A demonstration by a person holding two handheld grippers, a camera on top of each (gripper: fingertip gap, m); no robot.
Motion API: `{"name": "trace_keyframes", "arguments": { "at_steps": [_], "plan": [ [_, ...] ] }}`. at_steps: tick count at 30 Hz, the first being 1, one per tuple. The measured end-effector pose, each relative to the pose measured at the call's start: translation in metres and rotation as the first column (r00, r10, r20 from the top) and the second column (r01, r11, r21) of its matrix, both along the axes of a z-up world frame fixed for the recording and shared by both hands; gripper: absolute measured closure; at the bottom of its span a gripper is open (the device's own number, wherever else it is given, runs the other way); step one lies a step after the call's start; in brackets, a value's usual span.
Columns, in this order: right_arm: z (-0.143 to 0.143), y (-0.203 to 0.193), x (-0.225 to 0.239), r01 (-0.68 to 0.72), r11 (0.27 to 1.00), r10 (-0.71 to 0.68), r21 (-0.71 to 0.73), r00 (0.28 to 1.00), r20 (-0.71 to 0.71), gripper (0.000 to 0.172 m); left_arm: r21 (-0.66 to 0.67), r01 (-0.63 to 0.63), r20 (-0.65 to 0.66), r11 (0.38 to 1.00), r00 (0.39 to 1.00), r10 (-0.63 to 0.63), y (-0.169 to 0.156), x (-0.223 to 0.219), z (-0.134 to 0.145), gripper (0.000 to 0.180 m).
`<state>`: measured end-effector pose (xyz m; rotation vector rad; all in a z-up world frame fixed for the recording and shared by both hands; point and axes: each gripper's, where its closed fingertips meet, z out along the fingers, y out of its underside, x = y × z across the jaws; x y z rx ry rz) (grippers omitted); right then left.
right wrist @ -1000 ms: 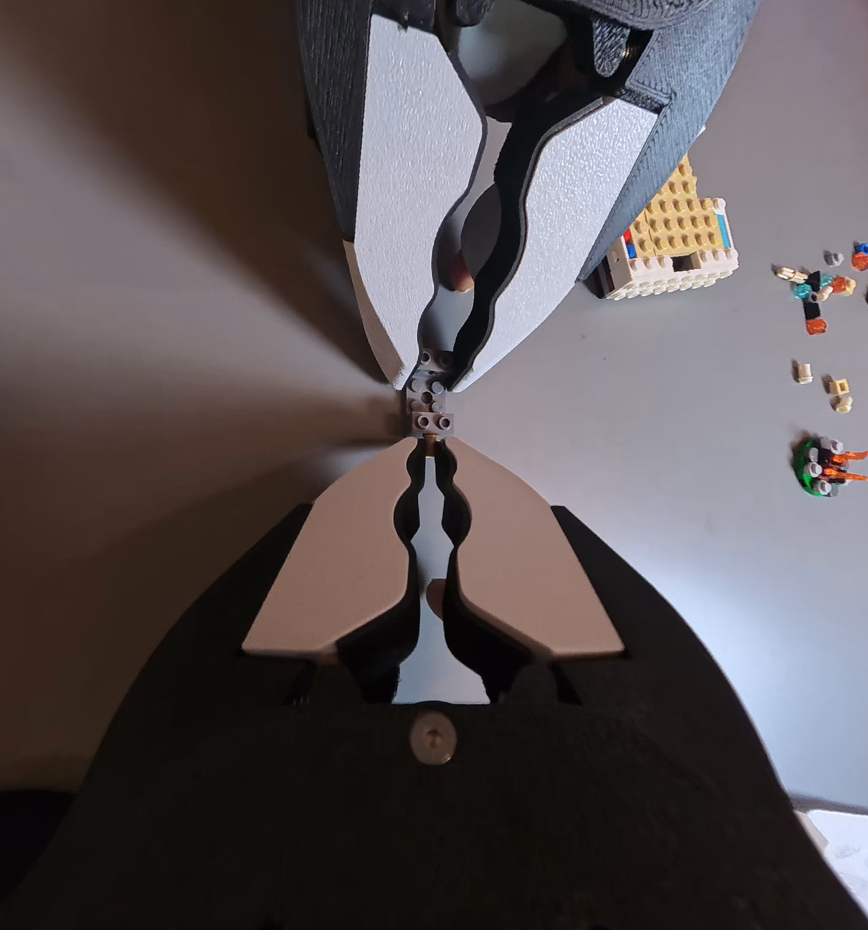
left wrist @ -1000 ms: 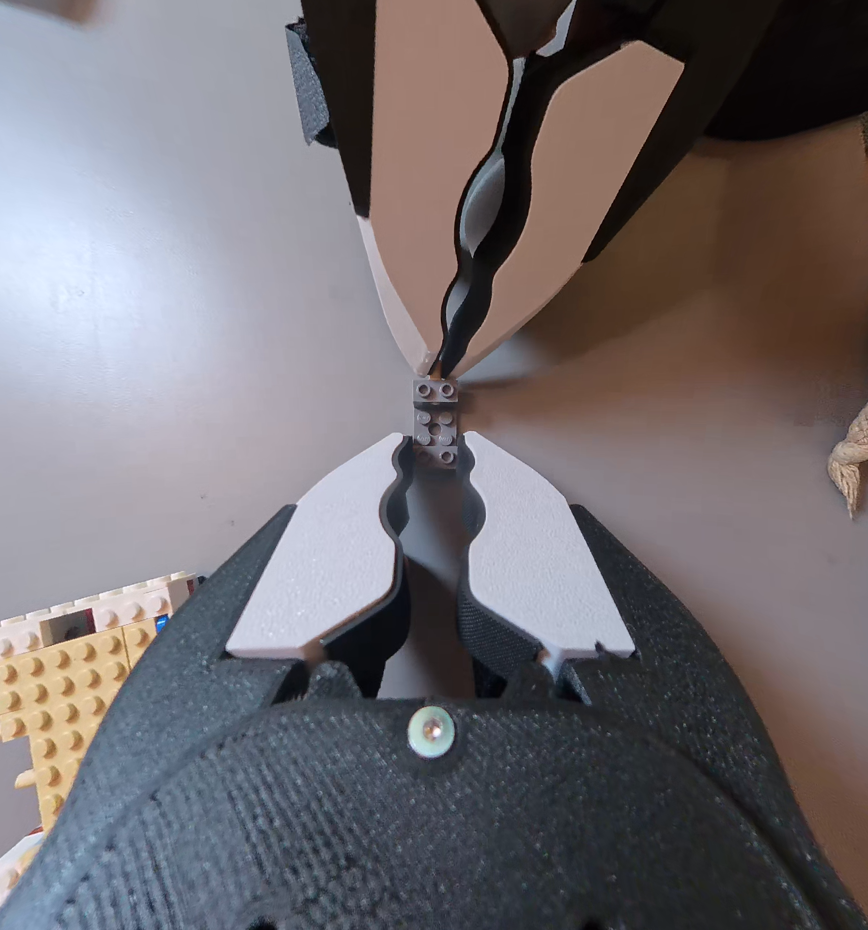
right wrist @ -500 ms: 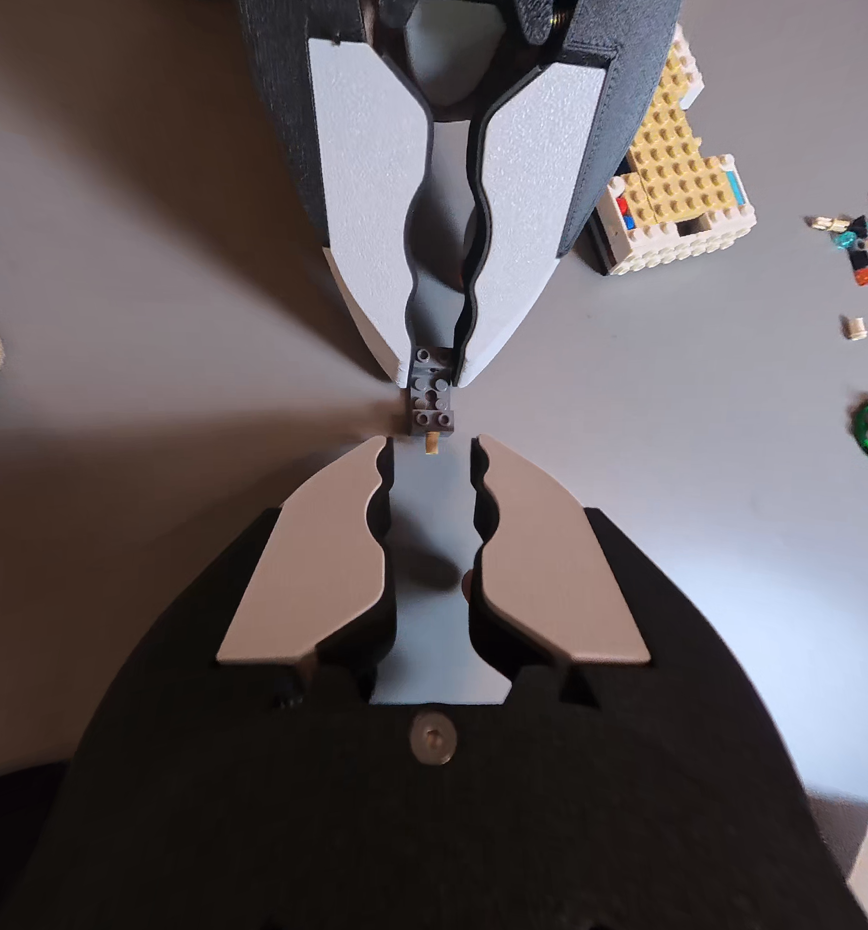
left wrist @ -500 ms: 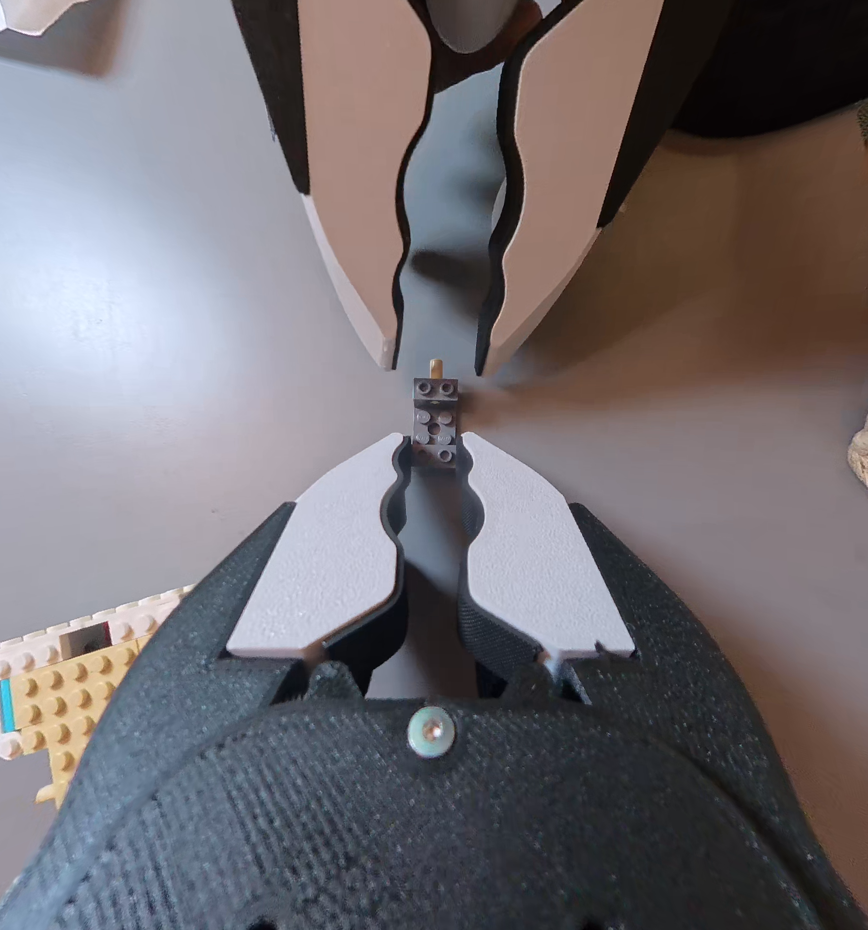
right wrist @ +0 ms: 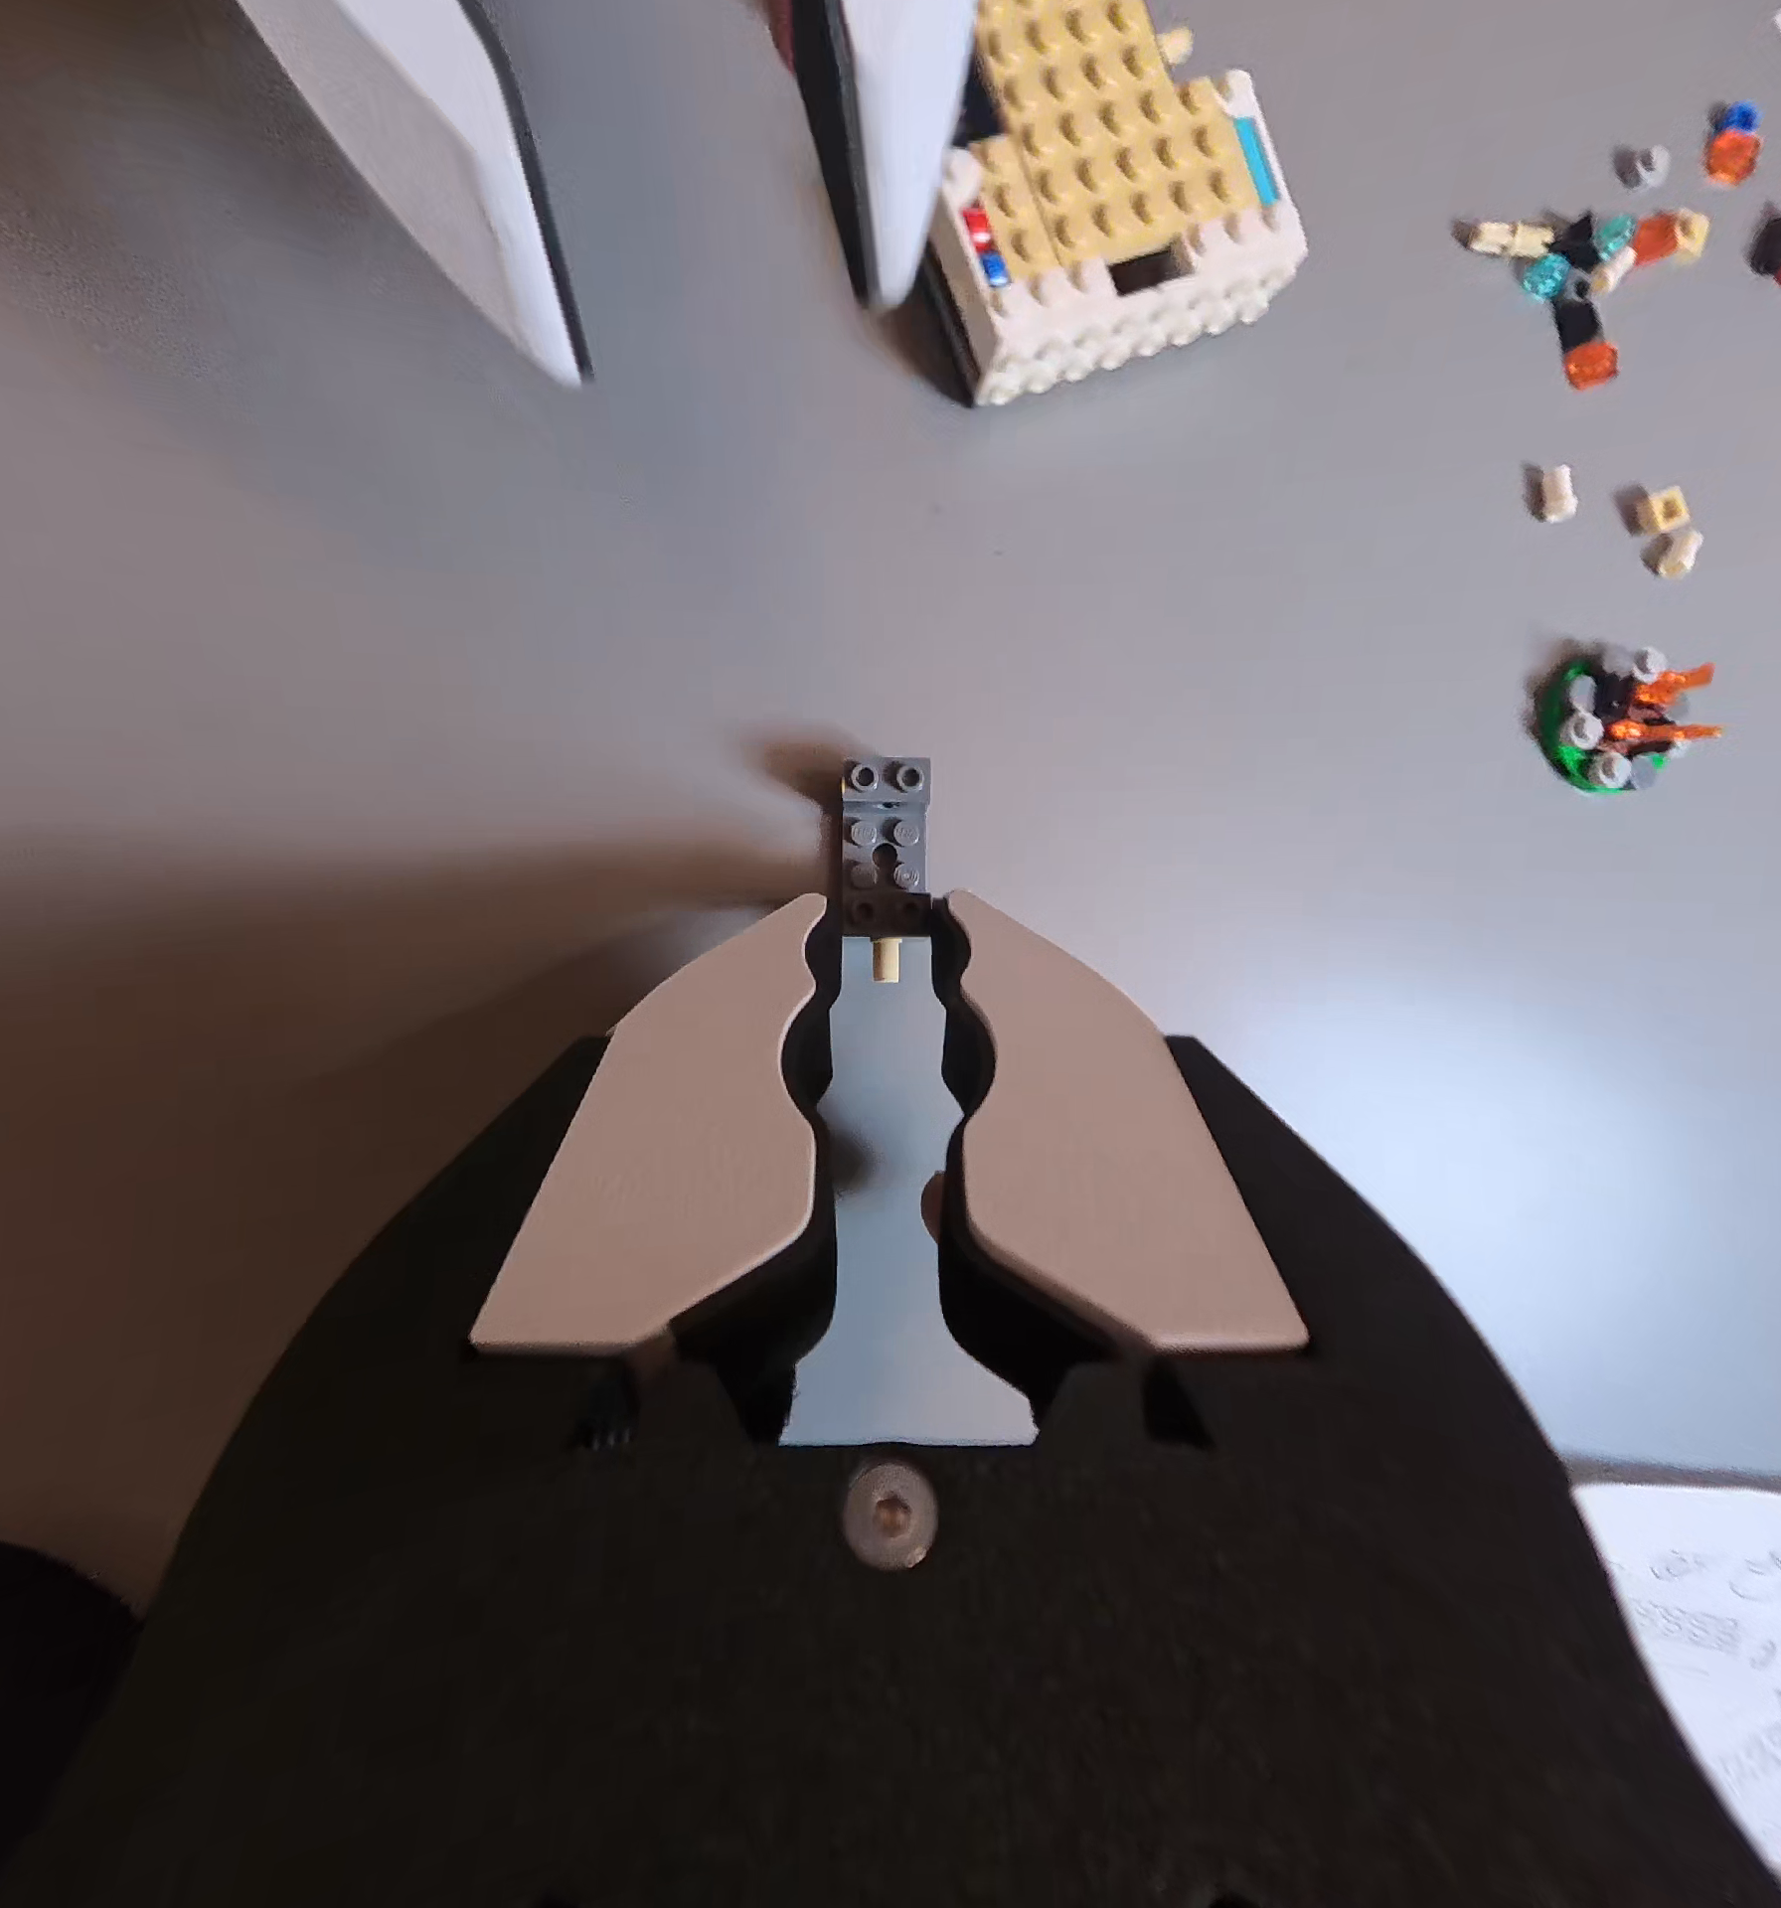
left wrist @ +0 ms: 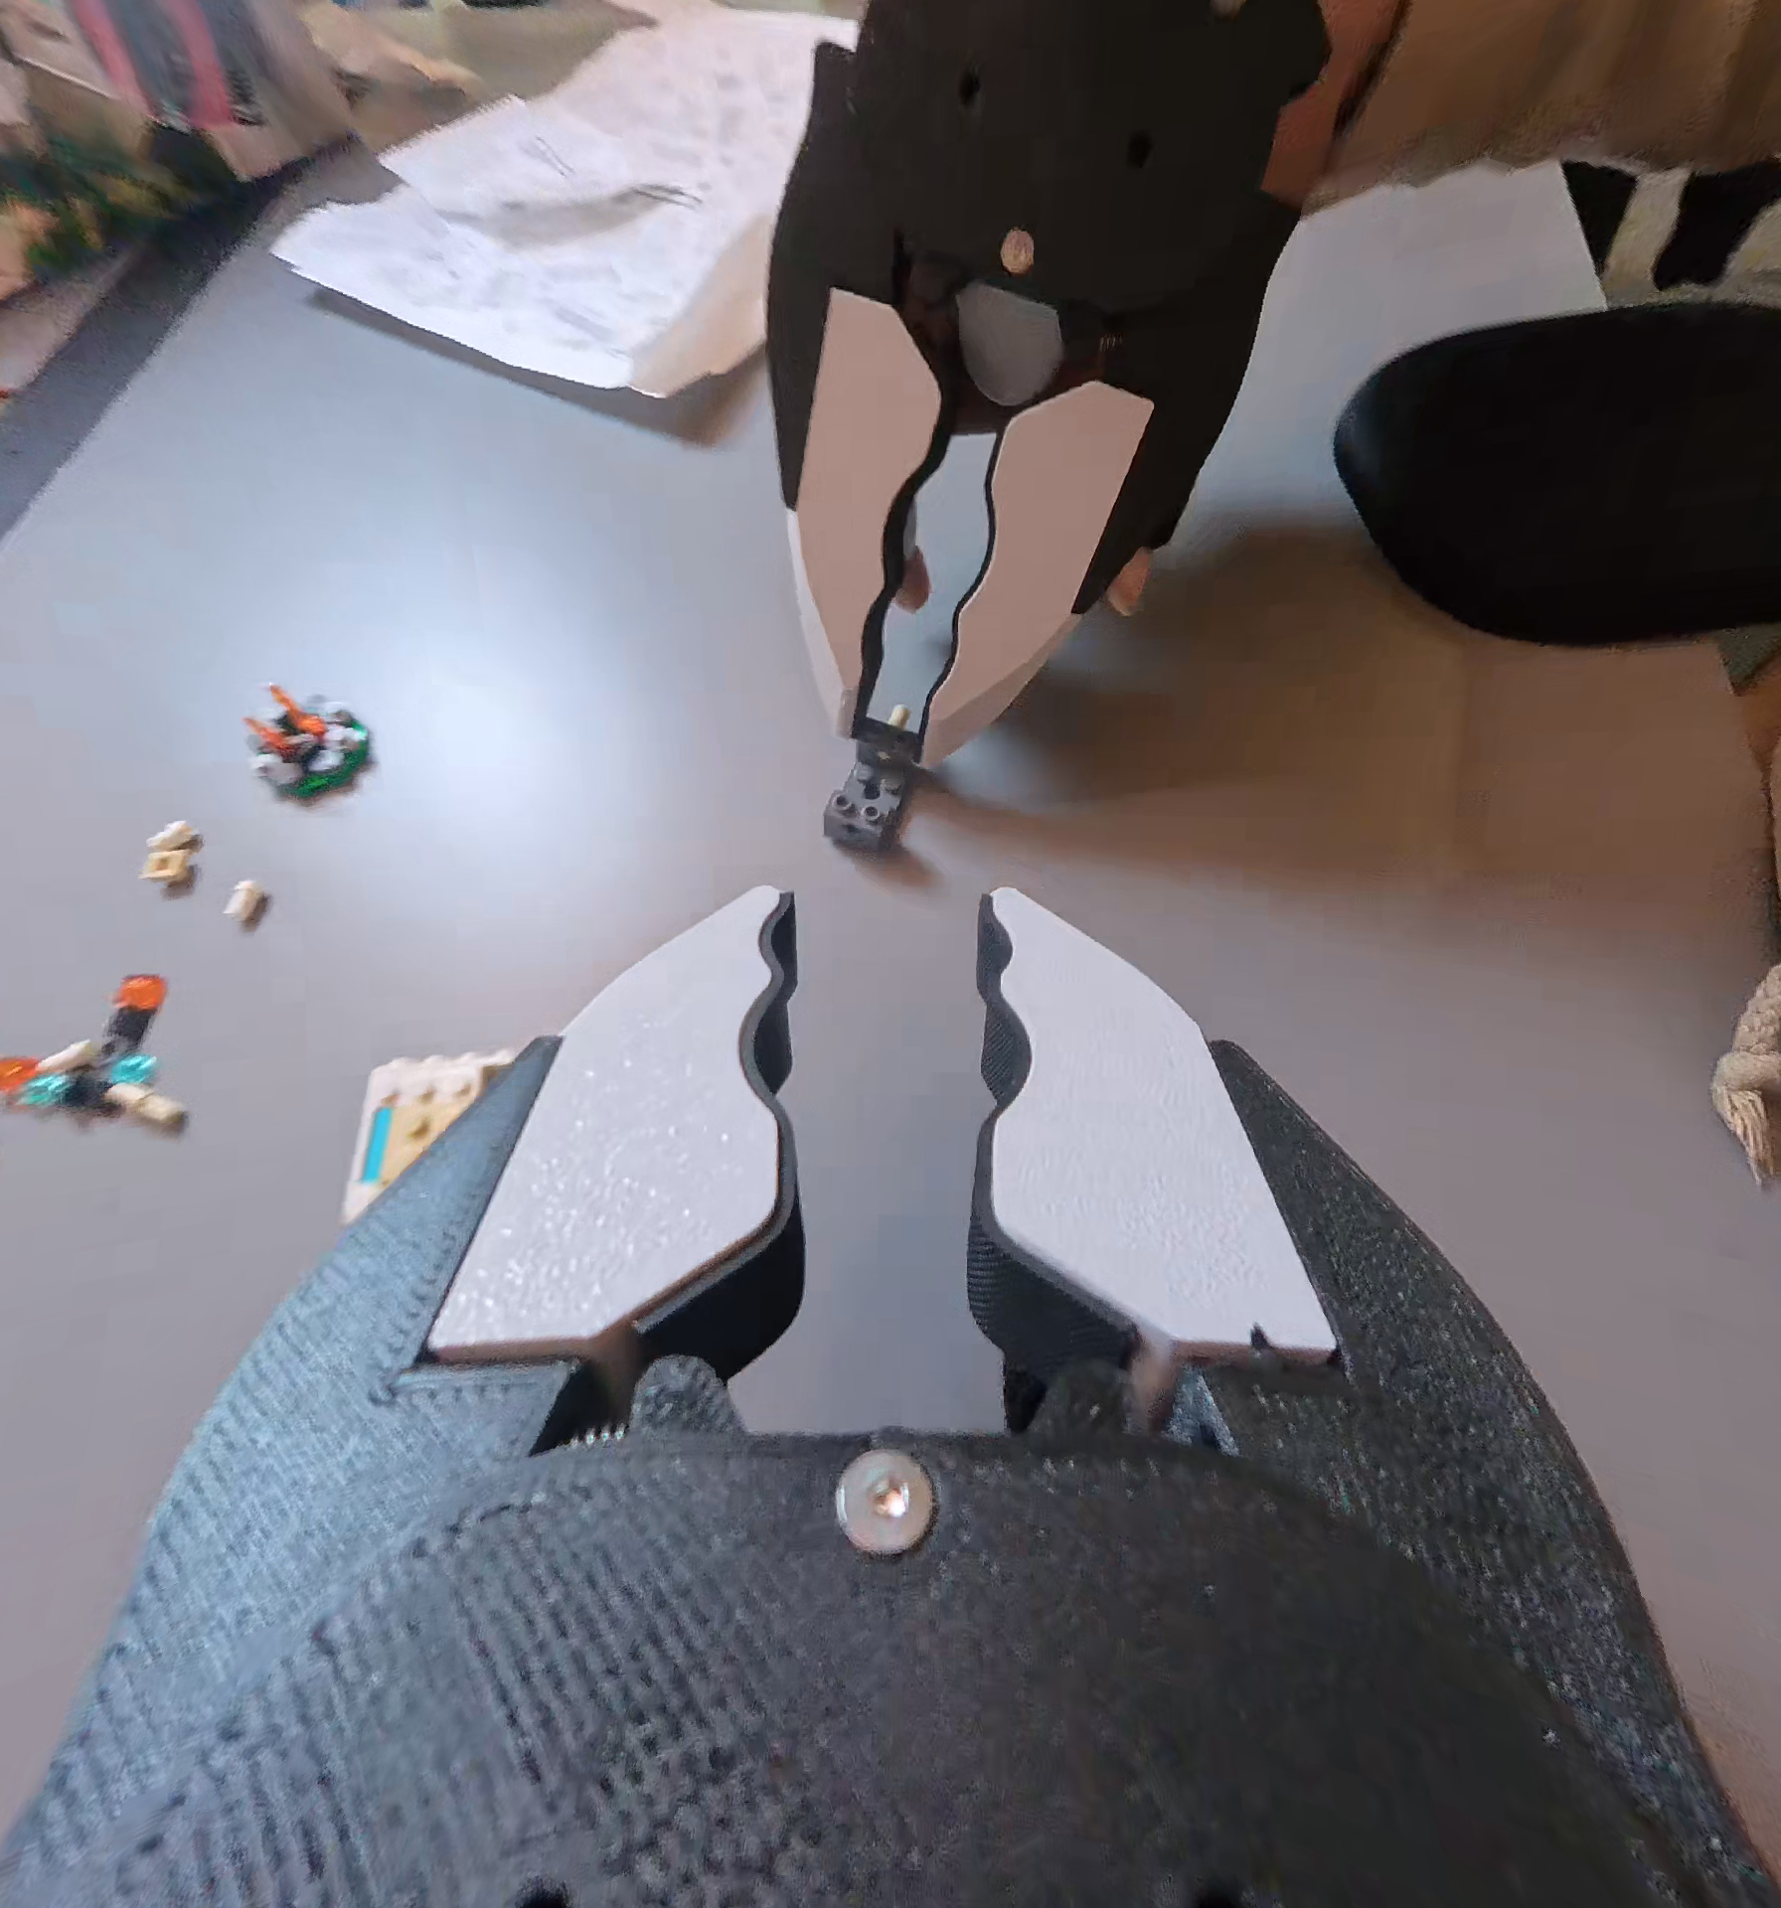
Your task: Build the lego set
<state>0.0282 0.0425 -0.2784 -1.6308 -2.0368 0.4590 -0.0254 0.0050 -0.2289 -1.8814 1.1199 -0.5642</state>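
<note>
Between the right tongs (right wrist: pixel 886 900), the grey brick piece (right wrist: pixel 884 841) hides its end.

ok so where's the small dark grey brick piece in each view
Left wrist view: grey brick piece sits upper centre, ahead of the open left jaws, at the far gripper's tips.
Right wrist view: grey brick piece is at centre, its near end between the right jaws.
Shared landmark: green round piece with orange flames.
</note>
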Motion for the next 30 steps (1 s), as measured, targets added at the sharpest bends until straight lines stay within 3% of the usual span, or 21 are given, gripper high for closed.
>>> {"name": "trace_keyframes", "arguments": {
  "at_steps": [6,12,16,20,21,22,26,30],
  "plan": [
    [-0.004,0.009,-0.003,0.032,0.999,-0.032,-0.041,0.999,-0.001,0.147,0.051,-0.155,0.095,0.987,0.984,0.149,0.001,-0.045,0.021,0.149],
    [0.029,0.013,0.002,0.091,0.995,-0.098,-0.045,0.979,-0.181,0.143,0.126,-0.361,0.192,0.924,0.923,0.334,-0.008,-0.112,0.058,0.152],
    [0.055,0.018,0.013,0.185,0.982,-0.190,-0.049,0.916,-0.352,0.141,0.160,-0.551,0.300,0.819,0.818,0.491,-0.021,-0.182,0.082,0.156],
    [0.086,0.029,0.023,0.307,0.949,-0.291,-0.066,0.778,-0.557,0.131,0.165,-0.689,0.418,0.706,0.697,0.583,-0.034,-0.232,0.087,0.160],
    [0.092,0.033,0.026,0.333,0.941,-0.297,-0.053,0.744,-0.599,0.146,0.169,-0.712,0.443,0.681,0.672,0.593,-0.037,-0.239,0.087,0.162],
    [0.098,0.034,0.029,0.351,0.935,-0.297,-0.044,0.711,-0.637,0.172,0.180,-0.734,0.466,0.655,0.650,0.600,-0.039,-0.245,0.087,0.164],
    [0.105,0.042,0.033,0.412,0.910,-0.327,-0.052,0.634,-0.701,0.172,0.247,-0.788,0.488,0.565,0.604,0.630,-0.042,-0.262,0.091,0.179],
    [0.104,0.053,0.036,0.446,0.894,-0.331,-0.051,0.578,-0.746,0.172,0.292,-0.830,0.482,0.475,0.557,0.676,-0.046,-0.282,0.094,0.180]
  ]
}}
